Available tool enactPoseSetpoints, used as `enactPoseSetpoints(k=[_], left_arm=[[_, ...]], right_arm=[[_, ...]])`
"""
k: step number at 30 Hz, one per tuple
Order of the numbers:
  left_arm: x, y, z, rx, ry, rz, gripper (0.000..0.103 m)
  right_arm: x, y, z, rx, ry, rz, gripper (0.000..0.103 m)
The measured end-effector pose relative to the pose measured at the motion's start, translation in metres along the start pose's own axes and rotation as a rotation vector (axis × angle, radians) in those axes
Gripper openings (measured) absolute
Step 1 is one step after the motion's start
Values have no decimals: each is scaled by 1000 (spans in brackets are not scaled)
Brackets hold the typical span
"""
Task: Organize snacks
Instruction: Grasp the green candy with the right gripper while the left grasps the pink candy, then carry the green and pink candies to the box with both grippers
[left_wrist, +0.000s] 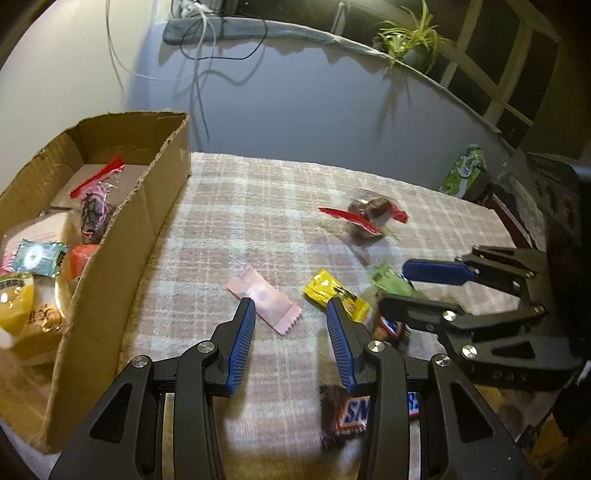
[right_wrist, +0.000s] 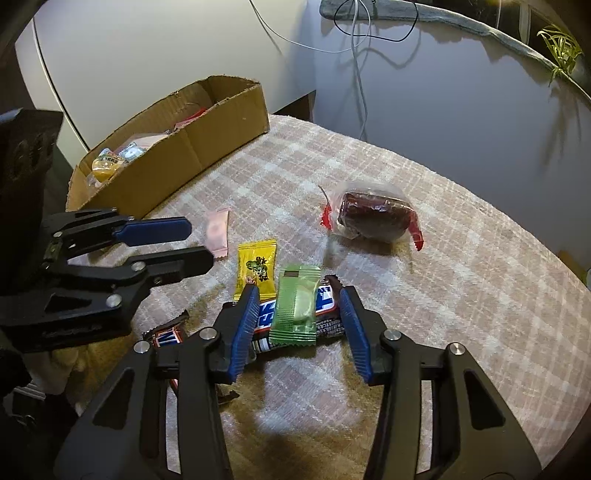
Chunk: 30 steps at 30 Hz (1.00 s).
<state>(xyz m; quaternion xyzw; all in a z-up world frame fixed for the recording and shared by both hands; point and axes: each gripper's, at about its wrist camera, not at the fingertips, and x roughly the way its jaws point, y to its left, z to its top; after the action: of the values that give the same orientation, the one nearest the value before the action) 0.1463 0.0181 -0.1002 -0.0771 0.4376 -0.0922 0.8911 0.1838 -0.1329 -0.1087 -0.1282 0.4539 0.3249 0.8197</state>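
Note:
A pink candy wrapper (left_wrist: 264, 299) lies on the plaid cloth under the tips of my left gripper (left_wrist: 290, 302). That gripper is open, its left tip over the wrapper with a gap on the right. My right gripper (right_wrist: 299, 290) stands open around a green candy (right_wrist: 295, 310), which lies across a Snickers bar (right_wrist: 327, 295); there is a gap on both sides of the candy. A yellow candy (right_wrist: 256, 264) lies just beyond. A second Snickers (left_wrist: 351, 410) lies under my left gripper's right finger. A cardboard box (left_wrist: 122, 240) at the left holds several snacks.
A clear packet of dark dates with red ends (left_wrist: 369, 214) lies farther back on the cloth (left_wrist: 258, 206). A green pack (left_wrist: 465, 170) stands at the far right edge. Beyond the table are a wall with hanging cables (left_wrist: 199, 55) and a potted plant (left_wrist: 413, 40).

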Motion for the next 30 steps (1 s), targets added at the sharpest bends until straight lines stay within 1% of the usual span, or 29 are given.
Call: enactPoseSetpoints(k=[5,6,10,13,15,16,17,18,20,21,30], left_arm=[[13,2,3,-7,25,37,39],[14,3,2,-9,25,52,39],[17,0,2,11,21,73,39],[20,-2,4,25,21,87,38],[21,-7,5,59,19,110,34],[22,-9,5,77,16,121,29],[22,-10,4,88,14,124,20],[22,-10,4,91,15,120,18],[21,-10,3,93,13,119,18],[21,-10,3,96,11,119,18],[13,-10,0,90,-6,103,17]], right_arm=[[1,0,1,-19,2,-11,44],[1,0,0,-23,2,-14,43],[0,0,0,-33,0,-21,43],[0,1,0,-36,2,-17,40],[-1,1,-1,-41,2,-23,36],[-2,2,-1,-42,2,-25,35],[-2,1,-2,-40,1,-24,33],[-3,0,-2,-38,0,-23,30],[-4,-2,-4,-33,-5,-24,25],[-5,-3,-4,-31,-7,-26,24],[-12,-6,-6,-14,-28,-29,23]])
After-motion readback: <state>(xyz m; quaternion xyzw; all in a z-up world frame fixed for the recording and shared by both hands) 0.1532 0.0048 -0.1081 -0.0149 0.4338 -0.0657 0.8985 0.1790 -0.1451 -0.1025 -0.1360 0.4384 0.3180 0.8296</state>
